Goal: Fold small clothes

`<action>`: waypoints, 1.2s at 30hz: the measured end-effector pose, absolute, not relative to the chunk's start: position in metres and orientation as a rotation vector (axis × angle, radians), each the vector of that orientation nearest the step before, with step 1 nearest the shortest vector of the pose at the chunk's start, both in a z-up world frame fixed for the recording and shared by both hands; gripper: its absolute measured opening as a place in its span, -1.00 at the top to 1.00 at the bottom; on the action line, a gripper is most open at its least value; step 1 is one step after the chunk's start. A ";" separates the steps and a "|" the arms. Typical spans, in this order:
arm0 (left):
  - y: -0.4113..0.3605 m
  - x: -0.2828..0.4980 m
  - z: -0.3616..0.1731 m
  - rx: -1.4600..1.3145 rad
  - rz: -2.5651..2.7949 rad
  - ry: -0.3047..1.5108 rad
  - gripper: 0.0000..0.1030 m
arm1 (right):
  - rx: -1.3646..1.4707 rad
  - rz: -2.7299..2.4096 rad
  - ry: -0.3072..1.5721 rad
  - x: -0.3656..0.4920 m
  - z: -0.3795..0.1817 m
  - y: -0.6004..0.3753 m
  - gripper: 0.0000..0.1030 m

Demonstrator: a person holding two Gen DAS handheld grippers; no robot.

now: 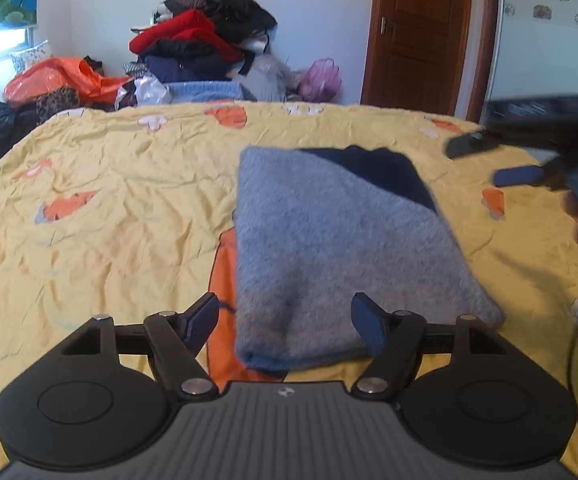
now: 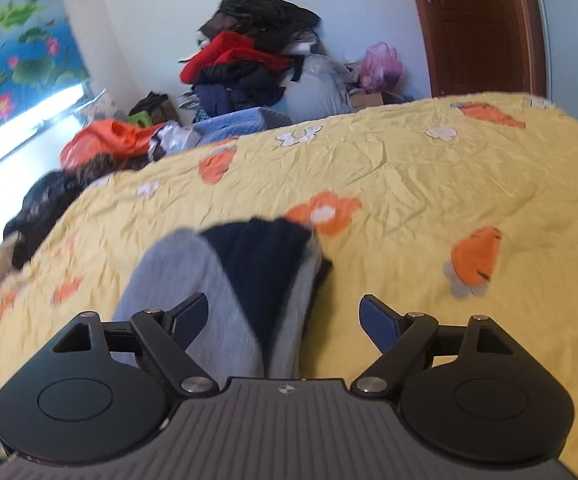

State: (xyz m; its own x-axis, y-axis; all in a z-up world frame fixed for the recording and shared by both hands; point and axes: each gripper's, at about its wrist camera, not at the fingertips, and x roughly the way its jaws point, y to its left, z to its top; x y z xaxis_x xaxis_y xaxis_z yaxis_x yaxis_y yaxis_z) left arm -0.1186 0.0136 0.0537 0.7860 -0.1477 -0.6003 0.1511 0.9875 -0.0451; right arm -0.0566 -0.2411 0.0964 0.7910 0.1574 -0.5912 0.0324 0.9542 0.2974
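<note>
Fuzzy grey knit garment (image 1: 329, 248) on crinkled yellow cotton bedsheet (image 1: 121, 200); glossy wooden door (image 1: 417, 28).

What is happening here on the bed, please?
A person holds a two-finger gripper in each hand and is folding small clothes on a bed with a yellow flowered sheet. A grey garment with a dark blue part lies folded on the sheet. The left gripper and the right gripper are both open and grip nothing; the garment lies free under them. A heap of unfolded clothes is stacked behind the bed by the wall.
</note>
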 end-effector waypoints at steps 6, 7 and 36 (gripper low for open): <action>0.004 -0.105 0.043 -0.033 -0.241 0.677 -0.42 | 0.301 0.115 0.788 0.039 0.083 -0.233 -0.01; 0.003 -0.102 0.040 -0.042 -0.258 0.690 -0.42 | 0.251 0.118 0.823 0.051 0.077 -0.225 0.14; -0.028 0.032 0.040 0.087 -0.293 0.694 -0.50 | 0.400 0.189 0.972 0.091 0.049 -0.219 0.12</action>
State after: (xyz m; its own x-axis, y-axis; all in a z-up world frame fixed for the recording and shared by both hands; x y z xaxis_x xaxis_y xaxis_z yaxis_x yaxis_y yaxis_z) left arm 0.0323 -0.0282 0.0403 0.7298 -0.2368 -0.6414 0.2944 0.9555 -0.0178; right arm 0.0905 -0.2185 0.0493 0.5550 0.3315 -0.7629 0.0218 0.9110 0.4117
